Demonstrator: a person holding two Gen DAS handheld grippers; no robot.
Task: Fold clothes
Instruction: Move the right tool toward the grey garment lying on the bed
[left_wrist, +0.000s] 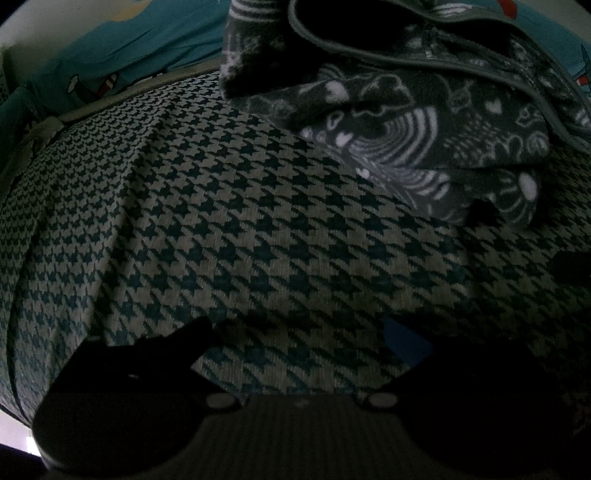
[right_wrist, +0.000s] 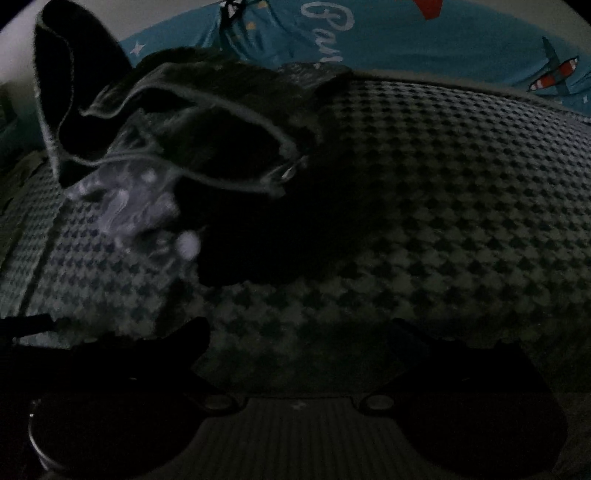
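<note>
folding this well means taking the fleece (left_wrist: 424, 122) by its bound edge, not by the loose bulk, and lifting only enough to clear the knit (left_wrist: 221, 240) under it so that the knit does not drag along; that is a judgement from how the pile sits. the fleece lies crumpled on the knit, ahead and to the right of the left gripper (left_wrist: 299, 343), well apart from its tips. from the right gripper (right_wrist: 299, 339) it sits ahead and to the left, its rim curling up, also apart from the tips. both grippers stand spread wide, jaws apart, nothing between them, hovering low over the knit; whether the tips touch it i cannot tell in this dim light. beyond the knit lies a blue sheet (right_wrist: 424, 40).
</note>
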